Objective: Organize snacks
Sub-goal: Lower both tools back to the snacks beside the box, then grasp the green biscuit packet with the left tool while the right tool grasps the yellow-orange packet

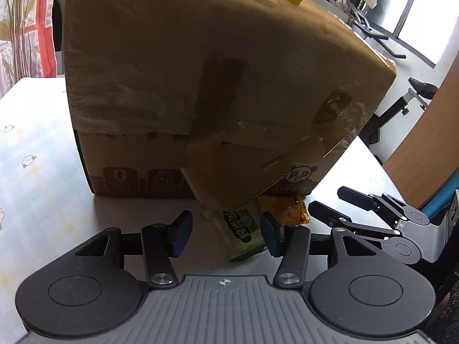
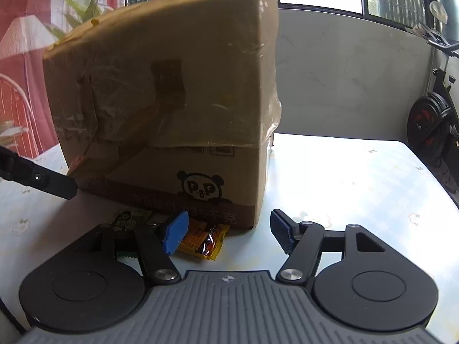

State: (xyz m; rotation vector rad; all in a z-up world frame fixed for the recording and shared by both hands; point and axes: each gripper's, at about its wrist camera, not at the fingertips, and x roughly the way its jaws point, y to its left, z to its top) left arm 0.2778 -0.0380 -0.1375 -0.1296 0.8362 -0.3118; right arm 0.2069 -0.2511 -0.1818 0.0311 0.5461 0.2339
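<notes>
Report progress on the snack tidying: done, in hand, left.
Done: nothing that shows. In hand: nothing gripped; the left gripper is open, its jaws either side of the green-and-white snack bar; the right gripper is open too. Left: that bar and the orange candy packet lie on the table against the cardboard box.

A green snack packet lies between the left gripper's parted jaws, before a cardboard box.
</notes>
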